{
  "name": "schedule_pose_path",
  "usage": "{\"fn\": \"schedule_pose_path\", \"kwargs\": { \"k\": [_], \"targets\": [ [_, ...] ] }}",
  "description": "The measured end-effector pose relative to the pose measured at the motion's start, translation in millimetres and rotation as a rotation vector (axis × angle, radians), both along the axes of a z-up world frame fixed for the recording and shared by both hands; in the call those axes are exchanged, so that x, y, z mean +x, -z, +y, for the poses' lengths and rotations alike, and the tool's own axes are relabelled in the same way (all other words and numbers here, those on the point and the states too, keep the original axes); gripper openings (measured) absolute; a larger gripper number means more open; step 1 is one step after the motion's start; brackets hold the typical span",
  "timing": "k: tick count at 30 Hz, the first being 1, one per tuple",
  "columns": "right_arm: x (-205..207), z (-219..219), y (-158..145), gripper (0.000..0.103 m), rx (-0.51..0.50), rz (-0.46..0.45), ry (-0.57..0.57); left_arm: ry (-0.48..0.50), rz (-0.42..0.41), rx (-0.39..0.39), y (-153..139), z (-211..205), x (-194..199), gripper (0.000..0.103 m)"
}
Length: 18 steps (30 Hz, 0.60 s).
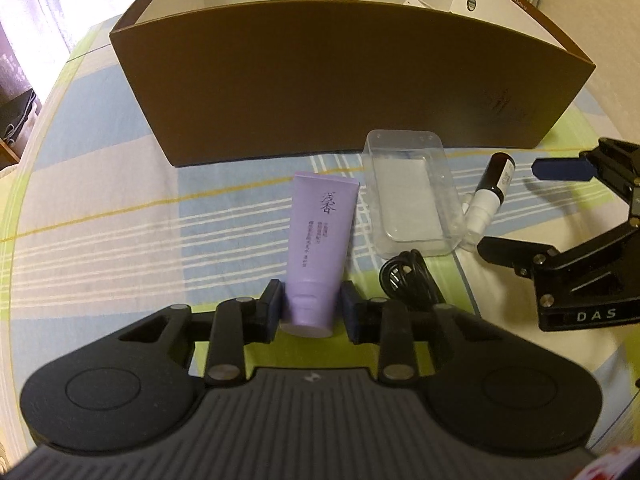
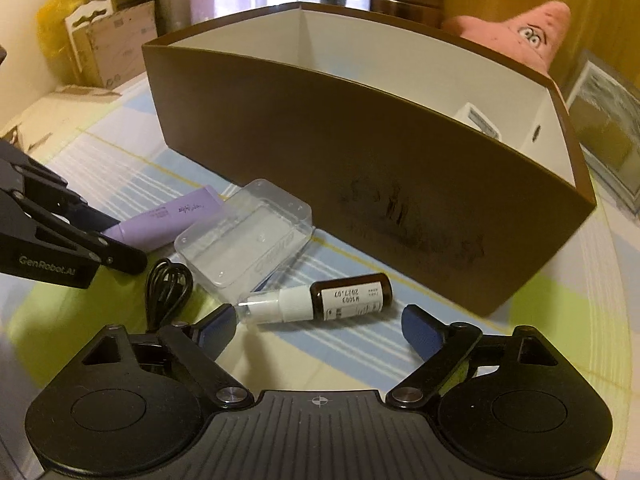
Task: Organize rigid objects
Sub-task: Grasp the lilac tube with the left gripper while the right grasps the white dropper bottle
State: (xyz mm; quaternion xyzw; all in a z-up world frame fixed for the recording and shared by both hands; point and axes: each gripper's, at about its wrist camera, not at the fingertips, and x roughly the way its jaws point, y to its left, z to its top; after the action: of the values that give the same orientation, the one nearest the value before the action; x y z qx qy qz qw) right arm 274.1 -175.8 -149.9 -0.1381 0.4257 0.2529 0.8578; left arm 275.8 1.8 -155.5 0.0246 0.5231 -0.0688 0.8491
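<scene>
A purple tube (image 1: 318, 248) lies on the striped cloth, its cap end between the pads of my left gripper (image 1: 311, 312), which is shut on it. It also shows in the right wrist view (image 2: 168, 220). A small brown spray bottle (image 2: 320, 300) with a white nozzle lies just ahead of my right gripper (image 2: 318, 326), which is open and empty. A clear plastic case (image 1: 408, 196) and a coiled black cable (image 1: 404, 280) lie between the tube and the bottle. A big brown box (image 1: 340, 80) with a white inside stands behind them.
A white item (image 2: 478, 120) stands inside the box at its right end. A pink plush toy (image 2: 516, 36), jars and cardboard boxes (image 2: 116, 44) stand behind the box. The right gripper body shows in the left wrist view (image 1: 580, 240).
</scene>
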Motion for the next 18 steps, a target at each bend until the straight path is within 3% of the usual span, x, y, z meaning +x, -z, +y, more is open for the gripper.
{"fn": "schedule_pose_path", "kwargs": {
  "k": [9,18],
  "targets": [
    [8.7,7.4,10.7,0.091,-0.022,-0.021,-0.057,0.007,-0.002,0.011,-0.7,-2.6,0.7,0.027],
    [3.6,3.9,10.8,0.086,0.007,-0.021,-0.024,0.018,-0.008,0.022,-2.7,-4.1,-2.2,0.026]
  ]
}}
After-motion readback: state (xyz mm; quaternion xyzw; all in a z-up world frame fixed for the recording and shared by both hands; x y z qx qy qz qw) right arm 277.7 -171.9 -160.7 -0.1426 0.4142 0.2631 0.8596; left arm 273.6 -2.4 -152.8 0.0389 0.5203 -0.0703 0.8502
